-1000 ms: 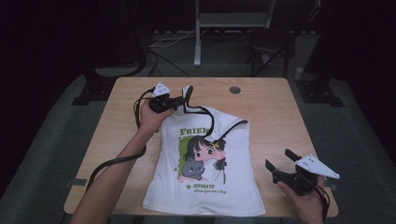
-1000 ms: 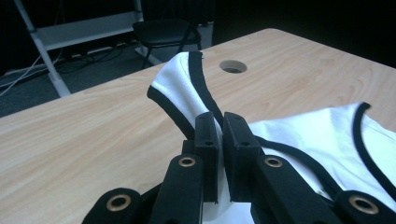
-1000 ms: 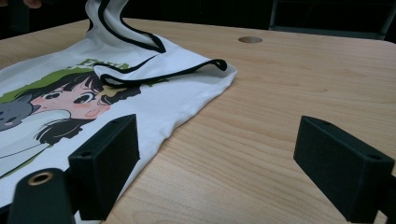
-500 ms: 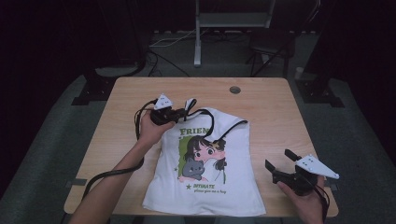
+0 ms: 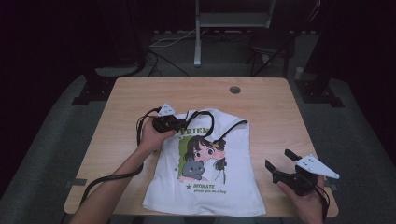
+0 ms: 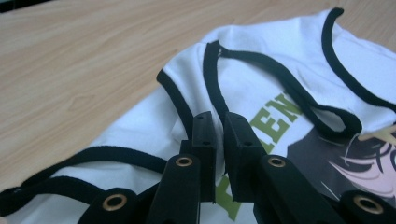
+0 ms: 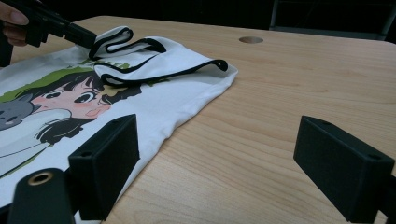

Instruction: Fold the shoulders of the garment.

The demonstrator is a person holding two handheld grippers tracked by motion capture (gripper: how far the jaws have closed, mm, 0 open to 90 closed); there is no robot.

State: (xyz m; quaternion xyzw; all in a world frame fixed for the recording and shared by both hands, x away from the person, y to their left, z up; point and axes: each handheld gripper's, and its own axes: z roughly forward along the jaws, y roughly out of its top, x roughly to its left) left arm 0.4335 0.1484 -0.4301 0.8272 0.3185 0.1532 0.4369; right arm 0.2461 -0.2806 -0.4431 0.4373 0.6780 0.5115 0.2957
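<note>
While the shirt lies half folded, the scene reads, near to far:

Right gripper (image 5: 276, 163): held low at the near right corner of the table (image 5: 280, 112), jaws wide apart and holding nothing, just off the shirt's right edge.

Shirt (image 5: 205, 186): a white sleeveless top with black binding and a printed cartoon girl and cat, lying flat on the middle of the table, hem toward the person, its upper part turned over onto the print.

Handling: judged light, limp and thin; it will drape and crease rather than keep a shape, and it should slide easily on the smooth wood. One layer may slip off another if pinched loosely.

Where to grip: the black binding (image 6: 210, 79) at strap or armhole looks thicker and firmer than the plain cloth, so an edge there is the safer hold.

Left gripper (image 5: 183, 124): at the shirt's far left shoulder, jaws drawn nearly together with a fold of the white fabric between them.

Table: pale wood-grain top, matte, with a round cable hole (image 5: 235, 89) near the far edge.
</note>
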